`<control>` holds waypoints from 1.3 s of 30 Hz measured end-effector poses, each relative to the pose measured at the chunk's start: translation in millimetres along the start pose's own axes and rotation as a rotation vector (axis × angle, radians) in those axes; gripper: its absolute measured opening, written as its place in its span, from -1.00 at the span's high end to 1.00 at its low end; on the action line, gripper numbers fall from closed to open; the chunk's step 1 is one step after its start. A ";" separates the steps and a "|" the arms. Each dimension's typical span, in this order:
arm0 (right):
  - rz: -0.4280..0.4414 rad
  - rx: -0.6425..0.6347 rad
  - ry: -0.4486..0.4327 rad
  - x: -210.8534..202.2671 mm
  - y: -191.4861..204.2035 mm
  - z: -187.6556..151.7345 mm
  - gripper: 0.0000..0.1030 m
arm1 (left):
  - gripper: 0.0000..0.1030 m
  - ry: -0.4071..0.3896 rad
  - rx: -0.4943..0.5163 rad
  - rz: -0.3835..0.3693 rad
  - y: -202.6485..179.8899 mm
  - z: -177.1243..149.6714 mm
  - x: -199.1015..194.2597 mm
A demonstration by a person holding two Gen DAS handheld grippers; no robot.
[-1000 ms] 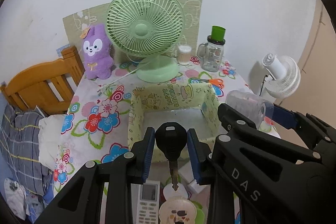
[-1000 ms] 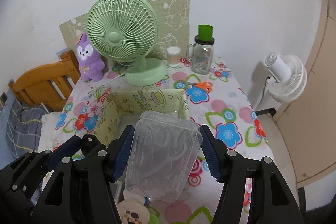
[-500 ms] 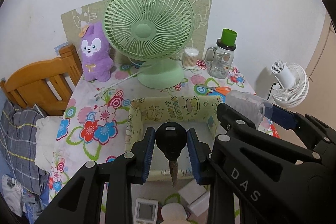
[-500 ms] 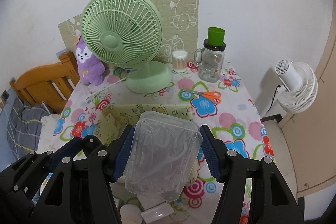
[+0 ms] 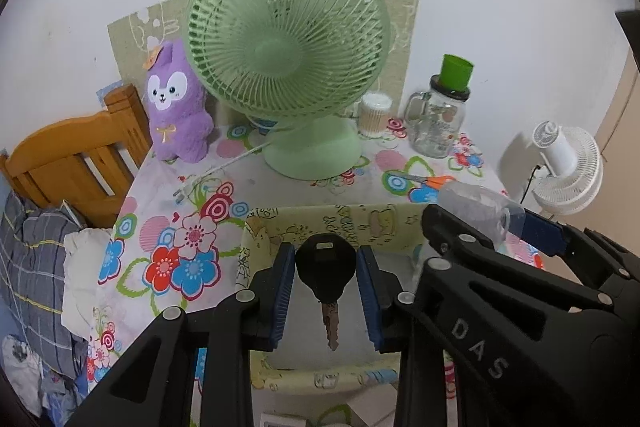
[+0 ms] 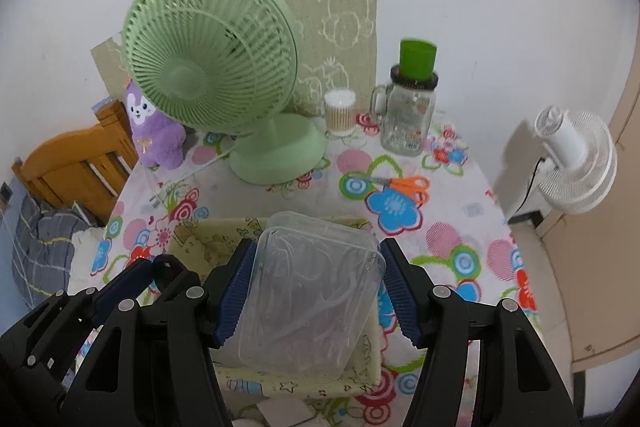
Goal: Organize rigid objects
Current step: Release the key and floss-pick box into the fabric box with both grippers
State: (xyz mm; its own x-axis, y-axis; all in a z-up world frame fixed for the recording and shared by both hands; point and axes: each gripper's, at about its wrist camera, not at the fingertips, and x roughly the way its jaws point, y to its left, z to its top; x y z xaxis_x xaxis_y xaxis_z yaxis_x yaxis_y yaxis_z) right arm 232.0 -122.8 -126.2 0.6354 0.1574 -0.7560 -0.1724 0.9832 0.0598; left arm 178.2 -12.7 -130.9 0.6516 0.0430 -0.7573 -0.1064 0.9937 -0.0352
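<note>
Both grippers have been carried nearer the fabric storage box (image 5: 332, 223); a black-headed key (image 5: 325, 267) is clamped by the left gripper (image 5: 325, 291), blade toward 6 o'clock, and a clear plastic box (image 6: 312, 291) by the part-open right gripper (image 6: 316, 295).

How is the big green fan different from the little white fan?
The green fan stands on the flowery table; the white fan sits lower, off the table's right side. The green fan is mint green and looks much bigger; the white fan is white and looks smaller. Both have round cages of thin ribs.

The clear box (image 6: 310, 301) hid most of the fabric bin's (image 6: 200, 239) interior. White items (image 5: 280, 419) below the bin were cut off by the frame edge. Jar (image 6: 408, 119) label print was illegible.
</note>
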 end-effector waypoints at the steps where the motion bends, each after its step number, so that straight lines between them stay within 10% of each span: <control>1: 0.000 0.006 0.008 6.2 -1.1 0.1 -0.27 | 0.39 0.012 -0.002 0.006 2.4 0.0 6.8; 23: -0.006 -0.028 0.117 82.7 6.1 -5.3 -0.24 | 0.36 0.144 0.007 0.061 13.9 -17.5 71.6; 39: -0.035 -0.058 0.068 57.1 14.0 -3.7 -0.83 | -0.54 0.122 0.011 0.050 10.9 -14.6 52.7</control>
State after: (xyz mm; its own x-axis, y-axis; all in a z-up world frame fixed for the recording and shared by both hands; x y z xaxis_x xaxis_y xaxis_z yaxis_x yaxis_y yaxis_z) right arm 263.1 -100.4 -170.9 0.5894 0.1139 -0.7997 -0.1956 0.9807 -0.0045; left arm 200.4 -1.2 -180.7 0.5496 0.0798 -0.8316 -0.1274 0.9918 0.0109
